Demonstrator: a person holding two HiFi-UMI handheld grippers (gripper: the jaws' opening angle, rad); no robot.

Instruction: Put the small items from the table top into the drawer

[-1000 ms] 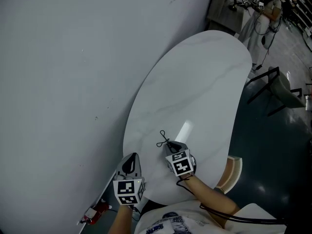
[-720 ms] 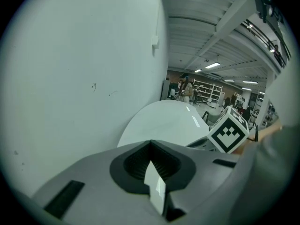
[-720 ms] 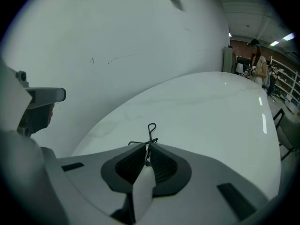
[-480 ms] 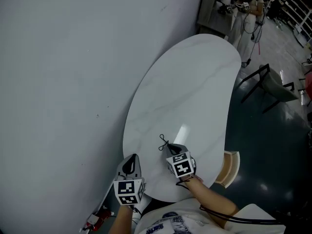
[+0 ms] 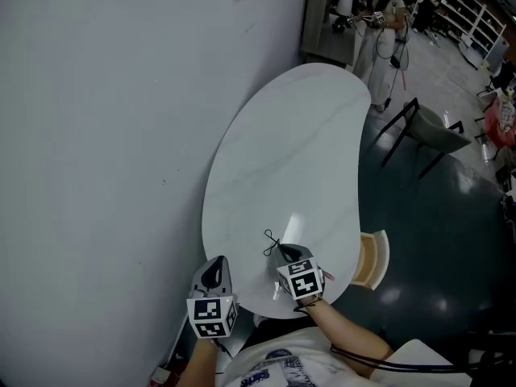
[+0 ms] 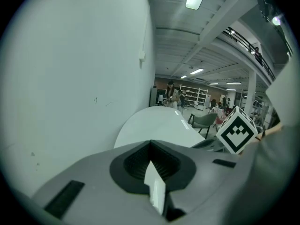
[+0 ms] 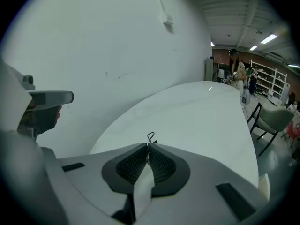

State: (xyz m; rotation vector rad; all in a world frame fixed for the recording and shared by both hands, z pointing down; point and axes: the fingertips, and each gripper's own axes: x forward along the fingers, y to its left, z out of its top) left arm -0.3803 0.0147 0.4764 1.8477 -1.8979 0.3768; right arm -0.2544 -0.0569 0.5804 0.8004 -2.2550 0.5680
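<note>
A small black wire loop (image 5: 270,242) sticks out past the tip of my right gripper (image 5: 280,252), a little above the near end of the white oval table (image 5: 282,151). In the right gripper view the jaws have just been closing and are pinched together on the wire loop (image 7: 150,137), which shows just past the right gripper (image 7: 147,146) tips. My left gripper (image 5: 214,271) hangs by the table's near left edge, beside the wall. In the left gripper view the left gripper (image 6: 150,145) has its jaws together with nothing between them, and the table (image 6: 154,123) lies ahead.
A grey wall (image 5: 97,135) runs along the table's left side. A tan curved seat (image 5: 372,258) stands at the table's near right edge, with a dark chair (image 5: 427,131) further right. A person (image 5: 379,22) stands past the far end. The floor is dark.
Both grippers have drawn back toward the table's near edge and risen. The wire loop has stayed at the right gripper's tip, whose jaws have closed tighter. The head view has swung.
</note>
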